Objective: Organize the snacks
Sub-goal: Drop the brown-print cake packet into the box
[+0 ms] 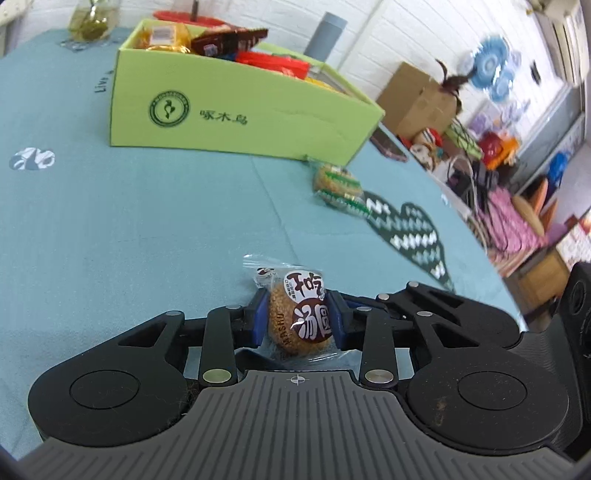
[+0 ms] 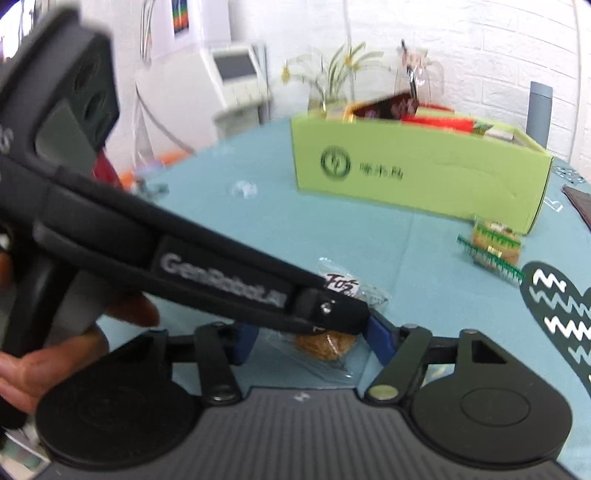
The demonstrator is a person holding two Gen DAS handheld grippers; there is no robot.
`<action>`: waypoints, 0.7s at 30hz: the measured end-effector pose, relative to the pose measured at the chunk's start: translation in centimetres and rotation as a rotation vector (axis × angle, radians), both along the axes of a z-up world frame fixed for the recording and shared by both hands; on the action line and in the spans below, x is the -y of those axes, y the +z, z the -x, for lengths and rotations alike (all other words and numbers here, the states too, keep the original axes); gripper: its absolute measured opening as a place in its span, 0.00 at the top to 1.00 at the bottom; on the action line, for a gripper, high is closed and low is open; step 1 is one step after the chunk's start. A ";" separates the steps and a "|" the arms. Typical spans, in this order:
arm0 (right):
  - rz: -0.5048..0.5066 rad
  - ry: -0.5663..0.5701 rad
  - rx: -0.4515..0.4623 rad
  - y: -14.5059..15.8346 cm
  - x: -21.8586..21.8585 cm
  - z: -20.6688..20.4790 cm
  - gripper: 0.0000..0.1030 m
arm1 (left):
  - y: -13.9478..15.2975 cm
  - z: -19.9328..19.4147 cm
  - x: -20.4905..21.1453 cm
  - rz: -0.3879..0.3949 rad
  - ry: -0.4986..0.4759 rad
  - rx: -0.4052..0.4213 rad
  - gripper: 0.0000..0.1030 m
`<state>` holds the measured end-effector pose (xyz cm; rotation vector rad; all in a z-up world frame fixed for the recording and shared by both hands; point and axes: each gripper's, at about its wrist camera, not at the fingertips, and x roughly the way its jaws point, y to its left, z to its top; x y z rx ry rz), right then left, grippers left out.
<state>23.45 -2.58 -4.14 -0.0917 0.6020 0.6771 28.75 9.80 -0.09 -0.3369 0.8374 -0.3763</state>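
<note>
Where the left wrist view looks down its own fingers, the left tongs (image 1: pixel 298 319) are clamped on a wrapped sesame ball (image 1: pixel 300 325), blue pads pressed to either side of the clear wrapper with its brown-and-white label. The snack rests low over the teal tabletop (image 1: pixel 129 229), at the near edge of the scene.

Right tongs (image 2: pixel 314 341): blue pads stand a little apart on either side of a second wrapped sesame ball (image 2: pixel 327 345). The frame is blurred and the other tool's black arm crosses in front, so whether the pads touch the wrapper cannot be told. A hand (image 2: pixel 48 354) grips a tool handle at the near left of this view.

Green box (image 1: pixel 236 118): open-topped cardboard, round emblem and printed characters on its near wall, standing on the far half of the tabletop. Inside are a gold-wrapped item, a dark brown packet and red packets, all rising above the rim.

Loose item: a green-edged snack pack (image 1: pixel 338 186), lying on the cloth just beside the near right corner of the box, well apart from both tongs.

Cloth markings: a dark heart with white zigzags (image 1: pixel 413 236) to the right of the loose pack.

Background: grey cylinder (image 1: pixel 325 35) behind the box; brown carton (image 1: pixel 417 99) and assorted clutter beyond the far right table edge.
</note>
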 end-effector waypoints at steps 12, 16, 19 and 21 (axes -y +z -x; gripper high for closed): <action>0.010 -0.087 0.236 8.7 3.0 -13.0 0.28 | 10.2 -14.5 4.0 -0.014 -0.037 0.183 0.88; 0.026 -0.088 0.192 8.5 2.9 -19.9 0.29 | 10.3 -21.6 5.0 -0.068 -0.018 0.161 0.88; 0.048 -0.081 0.112 6.4 2.2 -23.8 0.28 | 8.1 -25.4 5.3 -0.115 -0.012 0.109 0.88; -0.008 -0.067 0.060 5.1 2.7 -25.0 0.21 | 6.0 -26.6 5.2 -0.109 -0.016 0.075 0.88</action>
